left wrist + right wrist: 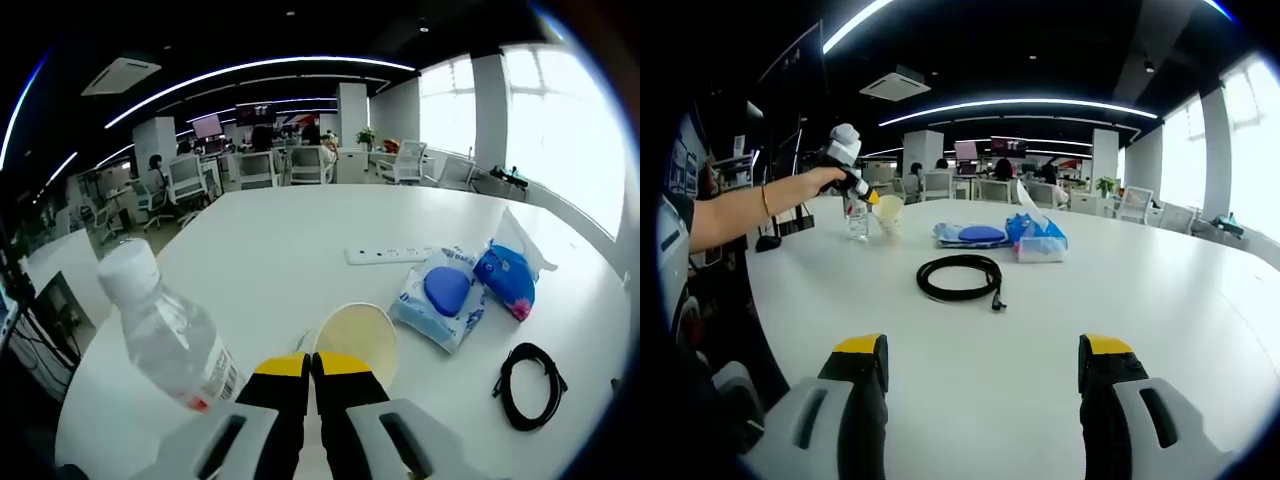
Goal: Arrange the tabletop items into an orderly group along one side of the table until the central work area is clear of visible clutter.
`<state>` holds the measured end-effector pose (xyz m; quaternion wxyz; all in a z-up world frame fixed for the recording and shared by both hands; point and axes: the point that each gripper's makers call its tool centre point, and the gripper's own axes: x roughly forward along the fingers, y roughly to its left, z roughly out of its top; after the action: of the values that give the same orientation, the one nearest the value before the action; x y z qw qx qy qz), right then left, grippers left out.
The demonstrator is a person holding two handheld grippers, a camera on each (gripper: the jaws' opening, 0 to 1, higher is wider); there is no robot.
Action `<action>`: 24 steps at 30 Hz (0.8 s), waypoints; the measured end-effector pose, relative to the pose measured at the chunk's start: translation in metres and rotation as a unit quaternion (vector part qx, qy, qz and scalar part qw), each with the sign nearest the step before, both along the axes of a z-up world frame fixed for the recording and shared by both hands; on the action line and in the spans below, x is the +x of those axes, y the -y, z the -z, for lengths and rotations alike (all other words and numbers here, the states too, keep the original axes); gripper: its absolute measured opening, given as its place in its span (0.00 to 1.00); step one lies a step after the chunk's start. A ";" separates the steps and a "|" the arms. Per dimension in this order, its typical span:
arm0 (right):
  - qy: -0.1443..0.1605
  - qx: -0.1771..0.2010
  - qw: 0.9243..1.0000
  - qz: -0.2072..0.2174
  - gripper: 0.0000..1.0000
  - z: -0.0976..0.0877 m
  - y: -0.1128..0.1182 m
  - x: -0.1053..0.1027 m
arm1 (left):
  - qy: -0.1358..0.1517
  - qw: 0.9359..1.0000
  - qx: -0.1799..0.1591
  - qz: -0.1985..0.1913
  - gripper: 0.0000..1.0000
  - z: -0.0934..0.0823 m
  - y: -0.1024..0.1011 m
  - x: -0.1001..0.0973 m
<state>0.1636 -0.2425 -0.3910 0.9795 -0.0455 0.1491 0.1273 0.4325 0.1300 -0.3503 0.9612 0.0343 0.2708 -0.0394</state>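
Nearest in the left gripper view, the left gripper [311, 368] has its yellow-tipped jaws pressed together on the near rim of a paper cup [357, 338], clenched on it. The cup stands on the white table [290, 240] close to the table's near edge. Just left of the cup stands a clear water bottle [165, 330] with a white cap, leaning in the fisheye picture, close to the cup; whether they touch I cannot tell. Right of the cup lies a wet-wipe pack [440, 296] with a blue lid, and touching its far side is a blue tissue pack [508, 277] with a white tissue sticking up. A coiled black cable [528, 384] lies nearer the right edge, apart from the packs. Farther in, a white power strip [390, 255] lies flat, just beyond the wipe pack. Beyond the table are office chairs and desks.

From the right gripper view, the right gripper [981, 362] is released, its jaws wide apart above bare table near the edge. Ahead, the cable [960, 275] lies toward the middle of the table [1160, 300]. Beyond it sit the wipe pack [970, 235] and tissue pack [1037, 238], side by side. Near the far left edge, a person's hand [823, 181] holds the left gripper [872, 197] at the cup [888, 214], with the bottle [856, 219] just beside it.
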 end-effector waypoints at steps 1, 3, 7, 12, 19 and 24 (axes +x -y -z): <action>0.000 0.000 1.000 0.000 0.75 0.000 0.000 0.000 | -0.001 1.000 -0.001 -0.001 0.00 0.000 0.000 0.000; -0.001 -0.002 1.000 -0.004 0.75 0.001 -0.002 0.000 | -0.005 1.000 -0.004 -0.002 0.00 -0.001 -0.001 0.000; -0.003 -0.002 1.000 -0.009 0.75 0.002 -0.005 -0.001 | -0.014 1.000 -0.019 -0.006 0.00 -0.001 -0.002 -0.004; 0.000 -0.001 1.000 -0.013 0.75 0.001 -0.006 -0.002 | -0.021 0.999 -0.025 -0.005 0.00 -0.001 0.000 -0.009; -0.003 -0.007 1.000 -0.019 0.75 0.002 -0.009 -0.003 | -0.036 0.999 -0.036 -0.006 0.00 -0.001 0.000 -0.014; -0.001 -0.008 1.000 -0.019 0.75 0.000 -0.009 -0.005 | -0.049 0.997 -0.058 -0.005 0.00 0.003 0.007 -0.025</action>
<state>0.1590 -0.2337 -0.3912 0.9765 -0.0558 0.1499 0.1444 0.4072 0.1226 -0.3534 0.9472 -0.0251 0.3154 -0.0521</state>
